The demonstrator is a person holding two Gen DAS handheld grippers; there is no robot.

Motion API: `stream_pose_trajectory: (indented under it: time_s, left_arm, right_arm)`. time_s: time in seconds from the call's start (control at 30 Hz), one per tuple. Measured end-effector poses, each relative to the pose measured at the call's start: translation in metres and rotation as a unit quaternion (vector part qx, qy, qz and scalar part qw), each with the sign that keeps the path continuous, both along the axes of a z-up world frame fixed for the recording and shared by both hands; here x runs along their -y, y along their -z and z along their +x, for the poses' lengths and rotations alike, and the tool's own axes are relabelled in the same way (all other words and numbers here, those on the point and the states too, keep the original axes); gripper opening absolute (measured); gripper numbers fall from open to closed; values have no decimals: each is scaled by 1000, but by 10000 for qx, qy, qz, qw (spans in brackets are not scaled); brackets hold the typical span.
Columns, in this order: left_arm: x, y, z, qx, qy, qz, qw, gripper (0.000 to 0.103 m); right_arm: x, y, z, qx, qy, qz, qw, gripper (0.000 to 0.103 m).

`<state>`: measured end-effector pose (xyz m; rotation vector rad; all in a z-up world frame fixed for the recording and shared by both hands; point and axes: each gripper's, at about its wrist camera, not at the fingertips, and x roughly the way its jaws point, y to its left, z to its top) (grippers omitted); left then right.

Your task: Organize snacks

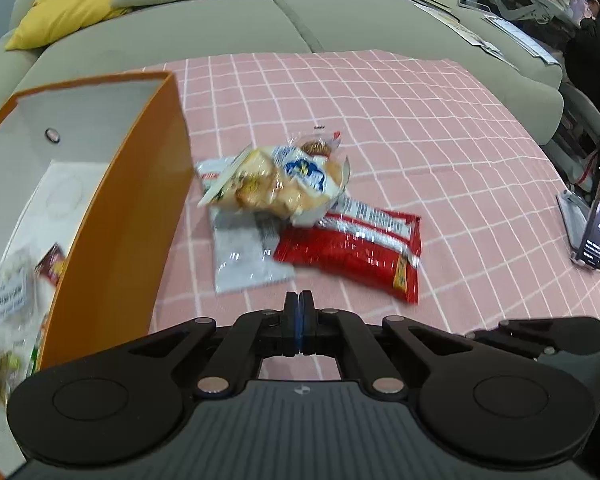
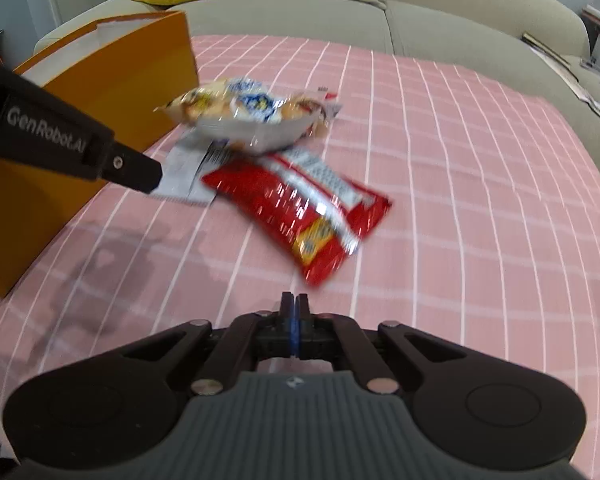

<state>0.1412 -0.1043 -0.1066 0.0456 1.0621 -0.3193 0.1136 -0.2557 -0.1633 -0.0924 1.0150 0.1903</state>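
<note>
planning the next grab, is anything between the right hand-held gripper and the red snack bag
Nothing visible: only bare pink checked cloth lies between the shut right hand-held gripper and the red snack bag. The bread tray pack overlaps only the bag's far end.

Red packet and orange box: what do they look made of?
Red packet: likely plastic or foil film, glossy, going by the glints and crinkles. Orange box: looks like stiff card, matte orange outside, white inside, with thin flat walls.
</note>
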Motion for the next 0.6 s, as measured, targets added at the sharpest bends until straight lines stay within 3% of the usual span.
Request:
stream_pose_trajectory:
  time_s: [0.17, 0.23, 0.27, 0.3, 0.37, 0.43, 0.5, 0.6]
  left_arm:
    - [-9, -2, -8, 20, -8, -84, 10000, 4]
    - [-11, -6, -6, 102, -28, -135, 9999, 12]
    - [-11, -7, -5, 121, -36, -174, 9998, 21]
    - [-11, -9, -4, 163, -44, -215, 9996, 30]
    - [-9, -12, 1, 277, -41, -241, 9993, 39]
    - [-4, -14, 7, 338, -43, -284, 9990, 43]
    - [1, -13, 13, 355, -63, -322, 9988, 47]
    - [8, -9, 25, 320, -115, -356, 9988, 54]
  right_arm:
    - [-5, -3, -16, -18, -275, 87, 9996, 4]
    - [-3, -7, -14, 176, -362, 24, 9992, 17]
    - [0, -11, -13, 258, -375, -11, 9990, 33]
    - [2, -13, -10, 352, -395, -52, 9986, 40]
    - [5, -16, 1, 488, -450, -133, 9977, 43]
    - [9, -17, 13, 590, -540, -199, 9966, 52]
    - [10, -18, 25, 719, -655, -229, 9950, 69]
    - [9, -16, 39, 798, -914, -245, 9923, 80]
